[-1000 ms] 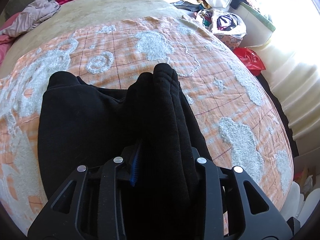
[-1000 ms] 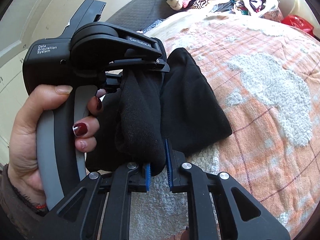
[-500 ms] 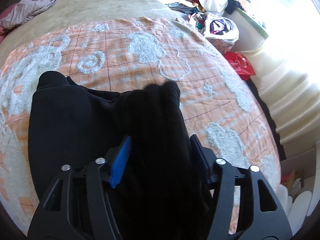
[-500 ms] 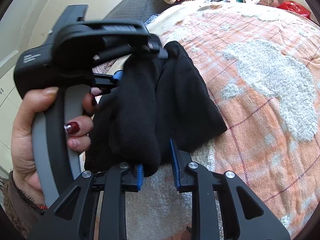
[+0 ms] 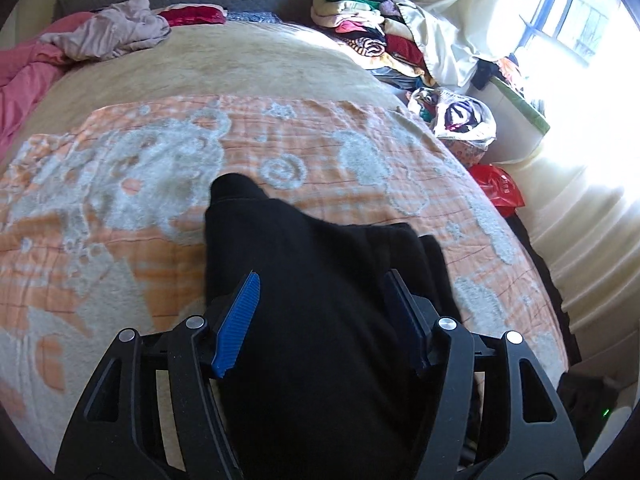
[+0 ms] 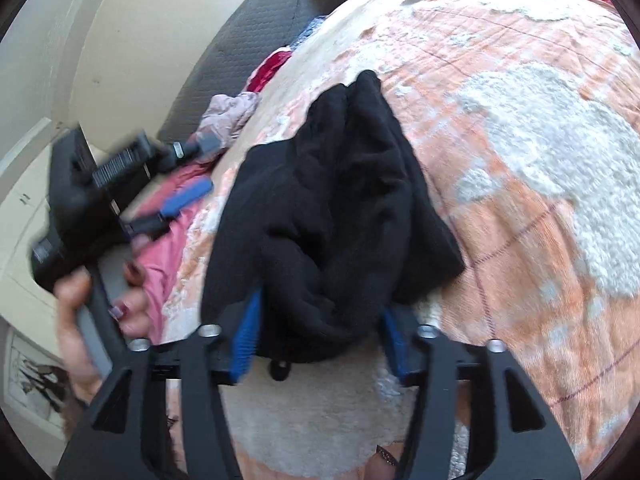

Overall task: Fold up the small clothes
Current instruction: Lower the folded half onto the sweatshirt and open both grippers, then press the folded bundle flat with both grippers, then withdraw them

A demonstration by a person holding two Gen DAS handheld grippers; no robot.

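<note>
You are letting go with both hands: the right gripper (image 6: 318, 328) is spreading its jaws off the black garment (image 6: 340, 208) just ahead, while your left gripper (image 5: 324, 320), already wide and empty, is drawing away, leaving the fold resting on the bedspread (image 6: 540, 200).

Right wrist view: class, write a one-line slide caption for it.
Open right tongs straddle the near end of a bunched black garment on an orange patterned blanket, left tongs off to the side.
</note>
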